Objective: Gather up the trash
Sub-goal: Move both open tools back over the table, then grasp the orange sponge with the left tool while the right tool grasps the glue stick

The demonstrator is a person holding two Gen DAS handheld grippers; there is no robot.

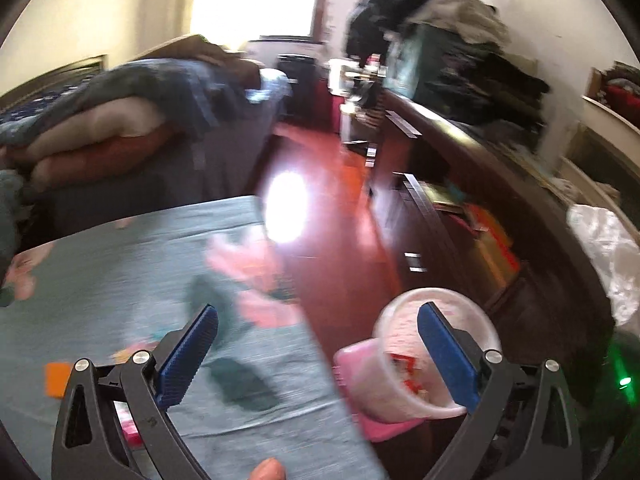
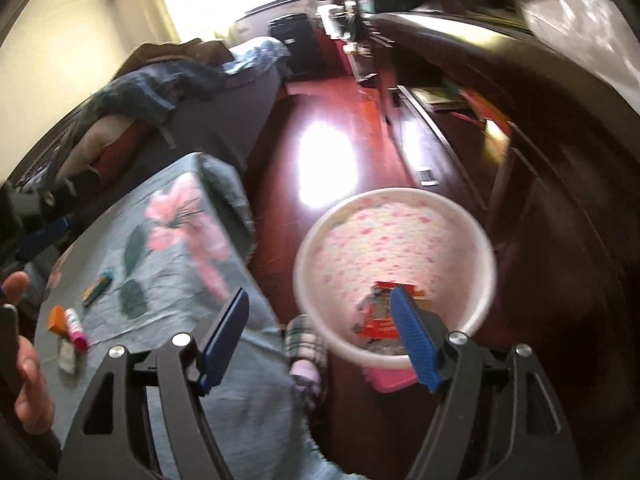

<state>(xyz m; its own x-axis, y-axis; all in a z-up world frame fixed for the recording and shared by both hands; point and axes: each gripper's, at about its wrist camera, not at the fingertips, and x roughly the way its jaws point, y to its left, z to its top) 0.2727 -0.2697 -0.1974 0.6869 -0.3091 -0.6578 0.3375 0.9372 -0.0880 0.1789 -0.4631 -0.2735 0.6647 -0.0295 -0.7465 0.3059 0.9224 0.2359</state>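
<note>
Lying in the flower-lined white bin [image 2: 394, 240], red wrappers [image 2: 380, 316]; both claws open, empty

Floral bedspread [image 2: 168, 240], red floor [image 2: 320, 92], perhaps piled clothes [image 1: 472, 60].

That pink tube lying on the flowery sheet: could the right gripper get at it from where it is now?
Probably yes. The right gripper is open and empty, and the pink tube lies exposed on the bed sheet, with nothing over it. An orange packet lies right beside it, so the fingers might catch that too.
</note>
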